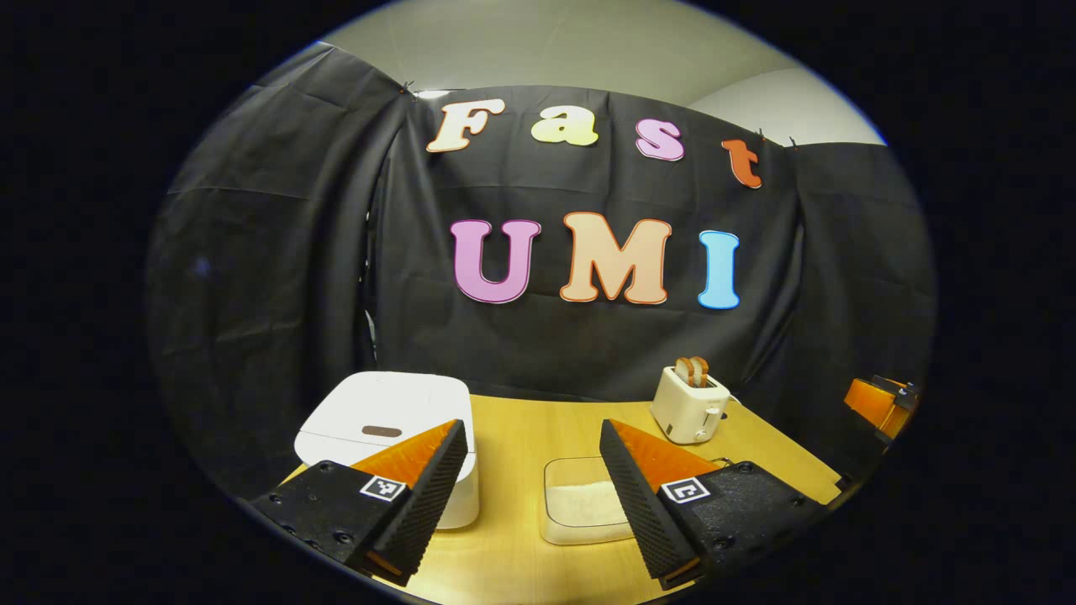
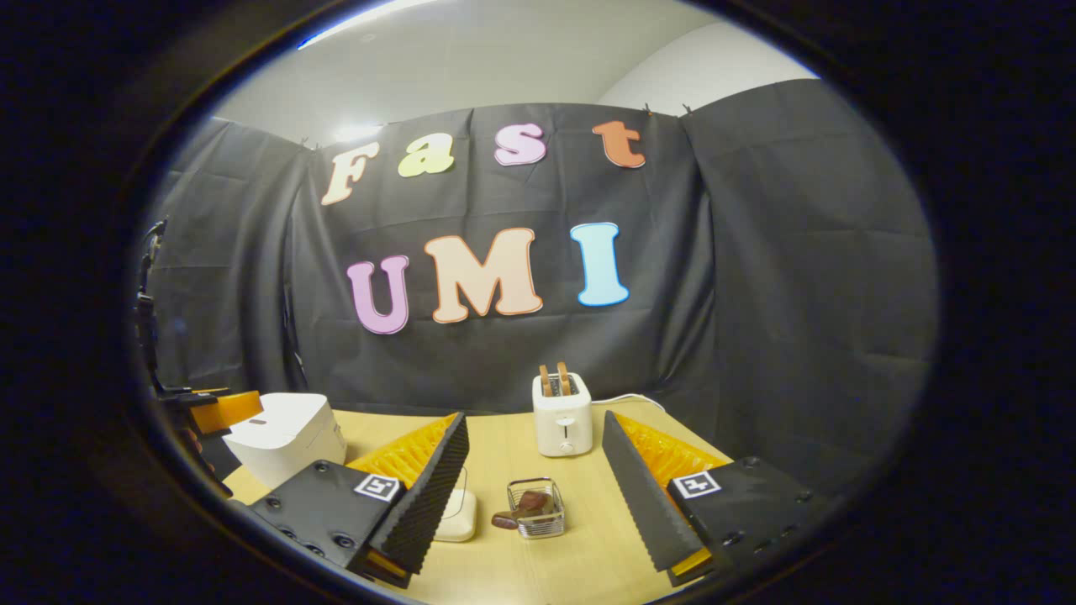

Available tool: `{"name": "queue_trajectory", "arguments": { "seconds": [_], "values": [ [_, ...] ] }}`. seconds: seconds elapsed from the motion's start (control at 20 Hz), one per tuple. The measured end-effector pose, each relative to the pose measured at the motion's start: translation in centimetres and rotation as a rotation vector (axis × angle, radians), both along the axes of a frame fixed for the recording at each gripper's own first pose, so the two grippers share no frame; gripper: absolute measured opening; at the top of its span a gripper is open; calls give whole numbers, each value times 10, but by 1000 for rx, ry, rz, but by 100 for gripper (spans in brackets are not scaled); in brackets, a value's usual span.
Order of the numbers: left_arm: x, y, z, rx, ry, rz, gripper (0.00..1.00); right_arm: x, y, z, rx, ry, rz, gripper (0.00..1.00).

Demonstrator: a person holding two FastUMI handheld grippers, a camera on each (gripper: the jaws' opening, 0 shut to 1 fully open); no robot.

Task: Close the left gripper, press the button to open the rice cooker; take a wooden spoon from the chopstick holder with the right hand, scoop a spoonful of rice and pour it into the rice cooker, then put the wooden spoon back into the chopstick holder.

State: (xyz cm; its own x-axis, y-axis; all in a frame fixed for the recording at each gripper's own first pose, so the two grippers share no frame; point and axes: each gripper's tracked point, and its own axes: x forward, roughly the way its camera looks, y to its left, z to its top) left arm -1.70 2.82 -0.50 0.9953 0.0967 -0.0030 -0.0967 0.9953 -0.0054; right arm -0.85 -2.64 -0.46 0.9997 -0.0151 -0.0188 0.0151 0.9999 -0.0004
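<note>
The rice cooker (image 1: 387,428) sits at the left of the tabletop (image 1: 521,428) with its white lid down, a small dark oval mark on top of the lid. In the right gripper view the same rice cooker (image 2: 286,437) stands at the far left, close to the black cloth wall. Just right of it in the left gripper view lies a clear shallow container of rice (image 1: 584,504), the white grains spread over its floor; one corner of it is hidden behind a finger.

The chopstick holder (image 2: 536,508) is a small wire basket near the middle of the tabletop (image 2: 588,538) in the right gripper view, with the dark wooden spoon (image 2: 521,508) lying tipped in it, its end poking out over the left rim (which end, I cannot tell). A pale rounded thing (image 2: 458,517) lies just left of the holder, half hidden by a finger.

The left hand-held gripper (image 1: 534,479) is wide open and holds nothing; its two ribbed black fingers frame the gap between cooker and rice container. The right hand-held gripper (image 2: 534,479) is likewise wide open and empty, its fingers standing either side of the chopstick holder without touching it.

Farther back a white toaster (image 1: 689,407) with two slices of bread standing up in its slots stands near the wall; in the right gripper view the toaster (image 2: 561,420) is straight ahead, behind the holder.
</note>
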Motion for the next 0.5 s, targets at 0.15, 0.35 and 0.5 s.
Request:
{"name": "queue_trajectory", "arguments": {
  "seconds": [0.15,0.35,0.5],
  "values": [
    [-7,18,0,8,2,36,91,3,10,1,-11,-6,21,100],
    [-14,46,3,9,-2,93,67,6,26,2,-25,-5,57,100],
    [-18,67,4,39,-9,127,44,8,36,3,-26,-5,76,100]
  ]
}}
